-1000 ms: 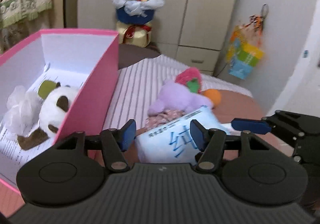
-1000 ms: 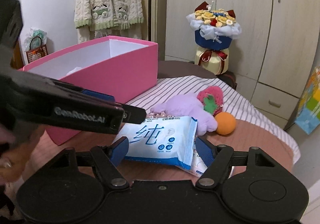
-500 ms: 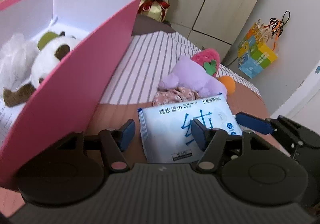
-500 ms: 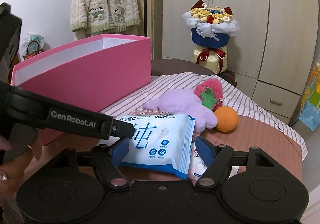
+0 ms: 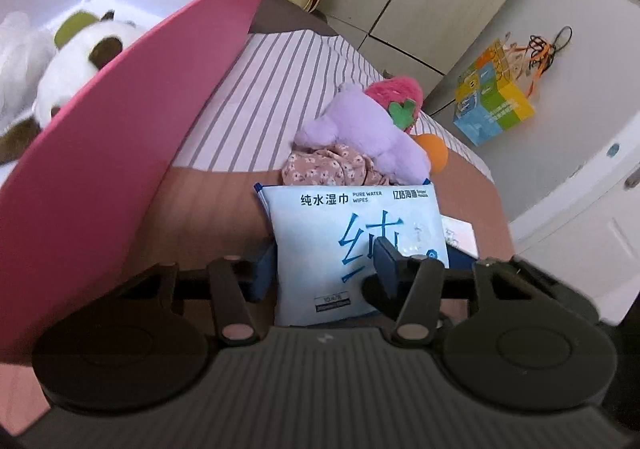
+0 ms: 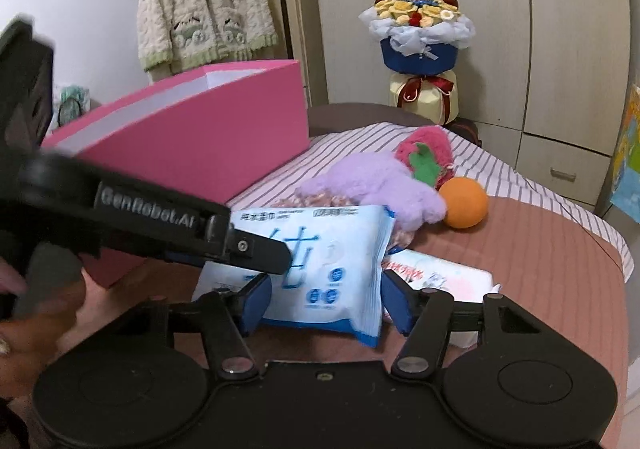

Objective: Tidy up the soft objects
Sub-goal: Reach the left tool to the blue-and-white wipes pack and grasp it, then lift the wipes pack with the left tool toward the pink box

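A light blue wipes pack (image 5: pixel 352 233) (image 6: pixel 332 249) lies on the brown table, in front of the pink box (image 5: pixel 120 169) (image 6: pixel 208 137). My left gripper (image 5: pixel 324 269) is closing on the pack's near end. One pad sits at its left edge and the other on its printed face. In the right wrist view its upper finger (image 6: pixel 248 247) crosses over the pack. My right gripper (image 6: pixel 326 299) is closing too, with the pack between its blue pads, and its right pad touches the crumpled right edge. A panda plush (image 5: pixel 76 65) lies inside the box.
Behind the pack lie a purple plush (image 6: pixel 376 185), a pink strawberry plush (image 6: pixel 428 145), an orange ball (image 6: pixel 464 203) and a floral cloth (image 5: pixel 328 169). A white and pink pack (image 6: pixel 440 277) lies at the right. A hand (image 6: pixel 24 337) holds the left gripper. A bouquet (image 6: pixel 420 33) stands behind.
Both grippers sank onto the wipes pack and their jaws narrowed around it. The left gripper rolled and came closer to the pink box's wall.
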Available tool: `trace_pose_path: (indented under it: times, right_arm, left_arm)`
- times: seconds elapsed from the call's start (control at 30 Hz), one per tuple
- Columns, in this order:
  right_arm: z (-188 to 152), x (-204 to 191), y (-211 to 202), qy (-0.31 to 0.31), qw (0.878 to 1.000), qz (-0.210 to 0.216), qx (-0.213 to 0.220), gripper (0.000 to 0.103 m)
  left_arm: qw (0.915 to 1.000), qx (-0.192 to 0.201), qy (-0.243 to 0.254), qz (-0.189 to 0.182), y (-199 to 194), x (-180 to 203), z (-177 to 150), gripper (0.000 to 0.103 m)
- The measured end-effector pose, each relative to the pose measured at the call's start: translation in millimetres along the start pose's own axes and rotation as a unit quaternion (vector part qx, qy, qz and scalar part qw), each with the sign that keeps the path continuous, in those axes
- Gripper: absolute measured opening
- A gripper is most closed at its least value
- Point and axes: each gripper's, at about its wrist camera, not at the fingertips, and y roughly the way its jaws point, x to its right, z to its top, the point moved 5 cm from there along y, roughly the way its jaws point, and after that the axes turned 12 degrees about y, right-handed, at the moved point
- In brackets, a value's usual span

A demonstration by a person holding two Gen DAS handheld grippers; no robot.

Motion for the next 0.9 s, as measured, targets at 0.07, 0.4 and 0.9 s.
trace_pose_path:
  times: [0.07, 0.4, 0.9]
  right_arm:
    - [-1, -4, -1, 0.006, 1.000, -0.007, 0.006, 0.058]
    - [-8, -11, -17, 0.066, 0.997, -0.041, 0.009, 0.053]
    - [-17, -60, -68, 0.043, 0.997, -0.057, -0.024, 0.081]
  left_arm:
    - [1.0000, 0.007, 0.003, 0.001, -1, 1, -2, 0.049]
    - [0.9973, 0.009, 0.073, -0.009, -26, 21, -6, 0.048]
    - [0.9840, -0.074, 0.131, -0.096, -72, 24, -27, 0.051]
